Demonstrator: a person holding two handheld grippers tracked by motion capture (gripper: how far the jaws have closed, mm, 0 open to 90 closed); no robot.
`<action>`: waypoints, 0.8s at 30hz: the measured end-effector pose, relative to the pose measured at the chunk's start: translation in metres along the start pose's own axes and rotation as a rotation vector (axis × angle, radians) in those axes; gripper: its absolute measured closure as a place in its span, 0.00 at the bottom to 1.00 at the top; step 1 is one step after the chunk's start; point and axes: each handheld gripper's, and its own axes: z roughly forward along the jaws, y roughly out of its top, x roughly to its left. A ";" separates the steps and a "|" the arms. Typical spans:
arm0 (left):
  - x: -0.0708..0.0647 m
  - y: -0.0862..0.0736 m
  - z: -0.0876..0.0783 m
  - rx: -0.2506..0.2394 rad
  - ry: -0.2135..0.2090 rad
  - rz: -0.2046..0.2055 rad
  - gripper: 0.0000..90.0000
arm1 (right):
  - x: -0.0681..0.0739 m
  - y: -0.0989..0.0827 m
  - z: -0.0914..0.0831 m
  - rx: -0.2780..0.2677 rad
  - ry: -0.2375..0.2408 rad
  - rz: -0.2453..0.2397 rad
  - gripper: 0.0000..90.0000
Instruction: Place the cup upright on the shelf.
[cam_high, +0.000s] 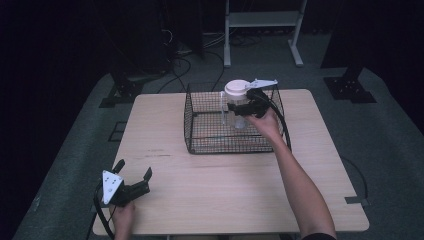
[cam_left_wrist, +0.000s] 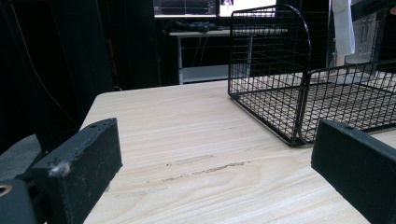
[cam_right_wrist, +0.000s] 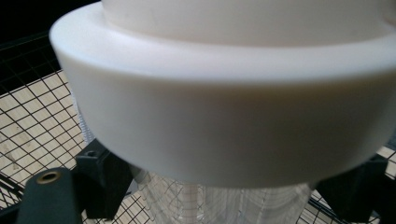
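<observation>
A clear plastic container (cam_high: 235, 114) with a wide white lid (cam_high: 236, 87) hangs upright inside the black wire basket (cam_high: 200, 147) at the far middle of the wooden table (cam_high: 225, 195). My right gripper (cam_high: 243, 107) is shut on its clear body just under the lid, with the hand reaching over the basket's right side. In the right gripper view the lid (cam_right_wrist: 224, 107) looms close above the jaws of the right gripper (cam_right_wrist: 229, 196), and basket mesh (cam_right_wrist: 28, 116) lies below. My left gripper (cam_high: 134, 169) rests open at the table's near left corner, its jaws (cam_left_wrist: 215, 140) wide apart over bare wood, pointing toward the basket (cam_left_wrist: 280, 93).
A white metal frame (cam_high: 262, 20) stands on the floor behind the table, with cables (cam_high: 180, 65) and dark stand feet (cam_high: 350, 90) around it. The table's left edge (cam_left_wrist: 91, 112) drops off near my left gripper. Bare wood stretches between the basket and the near edge.
</observation>
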 end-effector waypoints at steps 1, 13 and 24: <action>0.000 0.000 0.000 0.000 0.000 0.001 0.01 | 0.000 0.000 0.001 0.003 0.004 0.004 0.17; 0.000 0.000 0.000 0.000 0.001 0.000 0.01 | -0.003 -0.005 0.013 0.066 0.024 -0.023 0.17; 0.000 0.000 0.000 -0.002 0.000 0.001 0.01 | -0.004 -0.011 0.024 0.127 0.032 -0.035 0.17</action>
